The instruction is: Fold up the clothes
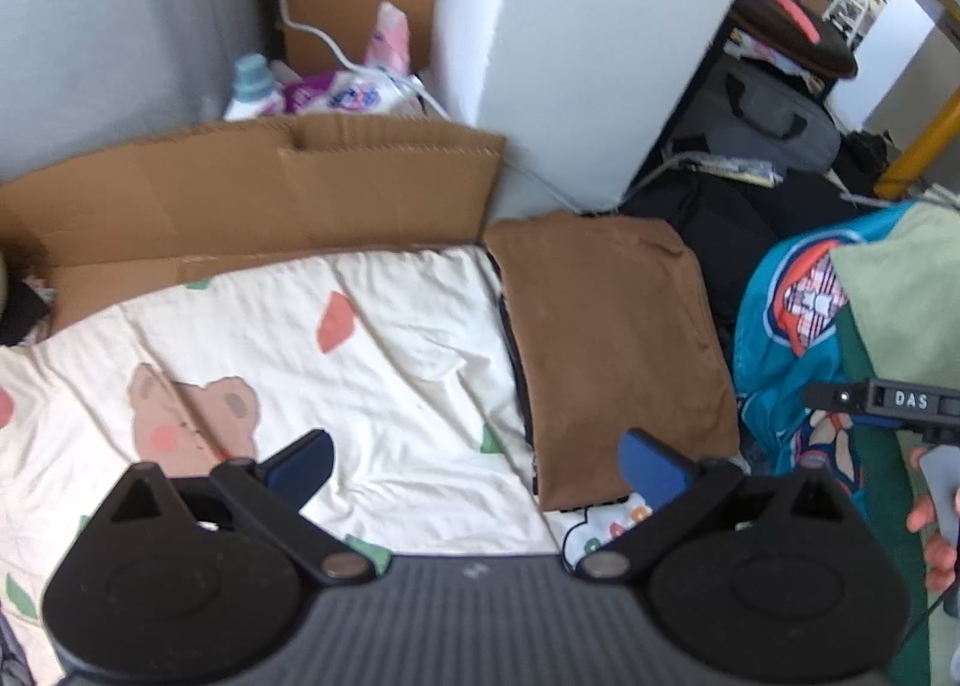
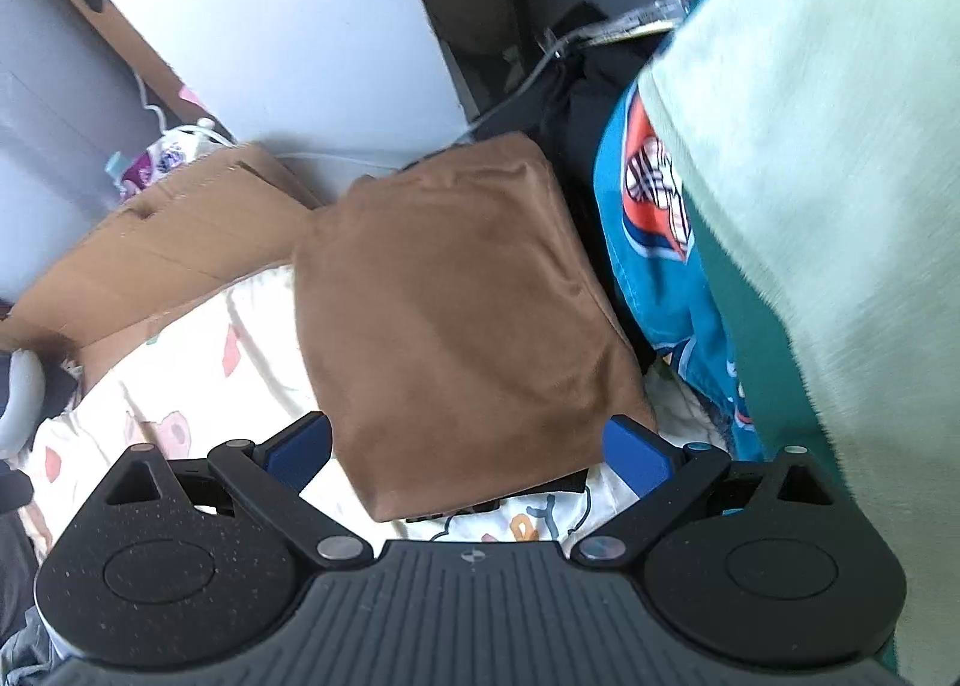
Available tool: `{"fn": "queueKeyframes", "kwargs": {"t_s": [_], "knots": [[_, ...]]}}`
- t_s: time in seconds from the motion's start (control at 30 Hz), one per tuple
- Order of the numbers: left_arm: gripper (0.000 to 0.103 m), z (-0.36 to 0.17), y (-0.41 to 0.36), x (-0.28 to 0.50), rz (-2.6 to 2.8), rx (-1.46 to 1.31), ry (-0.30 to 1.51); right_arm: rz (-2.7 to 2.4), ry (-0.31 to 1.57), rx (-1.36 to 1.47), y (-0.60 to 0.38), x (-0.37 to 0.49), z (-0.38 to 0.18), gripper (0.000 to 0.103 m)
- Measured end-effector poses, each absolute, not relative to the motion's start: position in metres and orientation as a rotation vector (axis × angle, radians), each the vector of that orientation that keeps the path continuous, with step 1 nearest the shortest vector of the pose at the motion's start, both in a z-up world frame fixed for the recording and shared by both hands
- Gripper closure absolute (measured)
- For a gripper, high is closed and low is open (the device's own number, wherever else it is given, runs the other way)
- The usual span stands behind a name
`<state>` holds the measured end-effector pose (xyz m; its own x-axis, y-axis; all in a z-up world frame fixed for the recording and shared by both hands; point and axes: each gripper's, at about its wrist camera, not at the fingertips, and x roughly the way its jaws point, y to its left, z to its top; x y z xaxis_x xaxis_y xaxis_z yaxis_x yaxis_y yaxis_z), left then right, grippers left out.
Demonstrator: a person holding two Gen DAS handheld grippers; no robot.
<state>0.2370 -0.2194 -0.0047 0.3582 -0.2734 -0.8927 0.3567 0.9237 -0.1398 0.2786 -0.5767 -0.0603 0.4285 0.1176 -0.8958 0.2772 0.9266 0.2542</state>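
Note:
A folded brown garment (image 1: pixel 606 350) lies on the right part of a cream sheet (image 1: pixel 360 350) printed with bears and leaves. My left gripper (image 1: pixel 477 467) hovers open over the sheet, just left of the garment's near edge, holding nothing. In the right wrist view the same brown garment (image 2: pixel 456 320) fills the middle, and my right gripper (image 2: pixel 468 452) stands open with its blue fingers either side of the garment's near end, above it. A pile of clothes in teal (image 1: pixel 780 338) and pale green (image 2: pixel 810 146) sits to the right.
Flattened cardboard (image 1: pixel 252 194) lines the sheet's far edge, with detergent bottles (image 1: pixel 258 92) and a white cable behind. A white pillar (image 1: pixel 570 44) stands at the back. Dark bags (image 1: pixel 762 116) lie to its right. A hand (image 1: pixel 930 518) holds the other gripper's body at the right edge.

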Motion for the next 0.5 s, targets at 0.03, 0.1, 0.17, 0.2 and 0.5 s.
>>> {"fn": "queueKeyframes", "kwargs": {"t_s": [0.03, 0.1, 0.17, 0.2, 0.5], "knots": [[0.001, 0.002, -0.215, 0.235, -0.399, 0.074, 1.128, -0.102, 1.126, 0.389, -0.576, 0.277, -0.054, 0.003], [0.001, 0.014, -0.208, 0.231, -0.385, 0.056, 1.119, -0.102, 1.117, 0.381, -0.574, 0.274, -0.041, 0.003], [0.001, 0.027, -0.201, 0.226, -0.379, 0.05, 1.109, -0.1, 1.111, 0.371, -0.572, 0.271, -0.029, 0.003], [0.001, 0.033, -0.199, 0.223, -0.375, 0.051, 1.102, -0.098, 1.109, 0.364, -0.571, 0.269, -0.023, 0.003], [0.001, 0.058, -0.178, 0.214, -0.341, 0.069, 1.082, -0.063, 1.106, 0.32, -0.553, 0.261, 0.001, 0.003]]}}
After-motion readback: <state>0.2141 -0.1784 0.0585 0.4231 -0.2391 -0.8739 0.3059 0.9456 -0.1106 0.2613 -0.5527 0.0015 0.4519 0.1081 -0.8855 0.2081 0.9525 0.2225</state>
